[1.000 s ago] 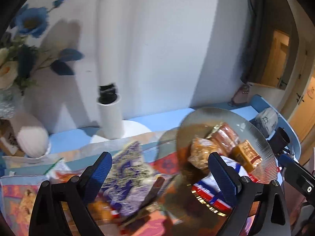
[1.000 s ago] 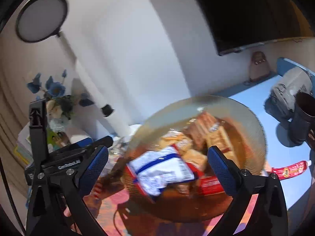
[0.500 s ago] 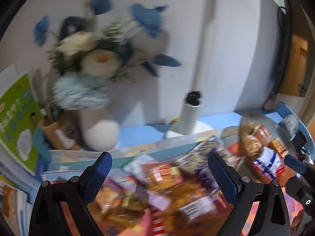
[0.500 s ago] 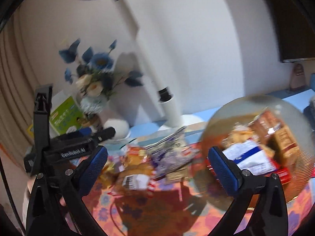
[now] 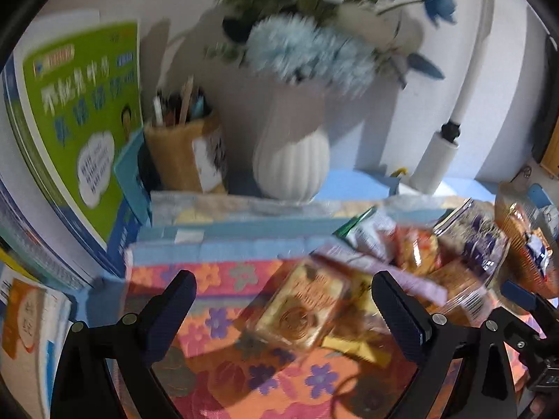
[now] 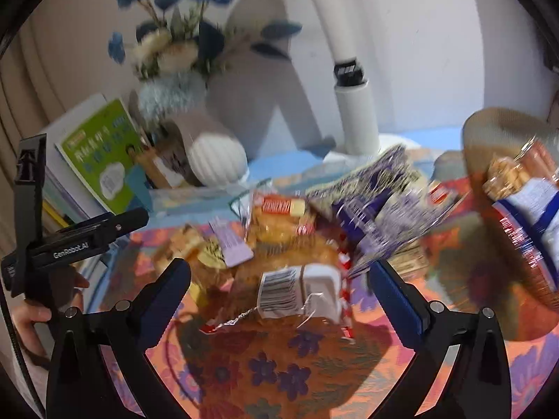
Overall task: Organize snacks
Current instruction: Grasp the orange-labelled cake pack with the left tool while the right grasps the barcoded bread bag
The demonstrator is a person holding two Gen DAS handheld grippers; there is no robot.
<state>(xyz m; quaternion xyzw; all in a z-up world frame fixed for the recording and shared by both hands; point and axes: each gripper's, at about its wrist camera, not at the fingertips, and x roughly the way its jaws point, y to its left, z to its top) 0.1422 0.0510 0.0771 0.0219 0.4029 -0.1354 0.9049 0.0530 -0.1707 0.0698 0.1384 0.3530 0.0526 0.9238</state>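
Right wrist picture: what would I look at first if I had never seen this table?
Probably the messy pile of snack packets in the middle of the flowery orange cloth, straight ahead of the open right claw. Next, the amber glass bowl on the right, already holding some snacks. Behind, by the wall, stands a white ribbed vase of blue and cream flowers.

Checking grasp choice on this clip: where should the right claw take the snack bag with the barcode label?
Probably across the barcode snack bag's crinkled near end, coming straight from the camera side. It lies flat on the floral cloth, centred between the right claw's open fingers, with other packets piled behind it. Blur hides finer detail.
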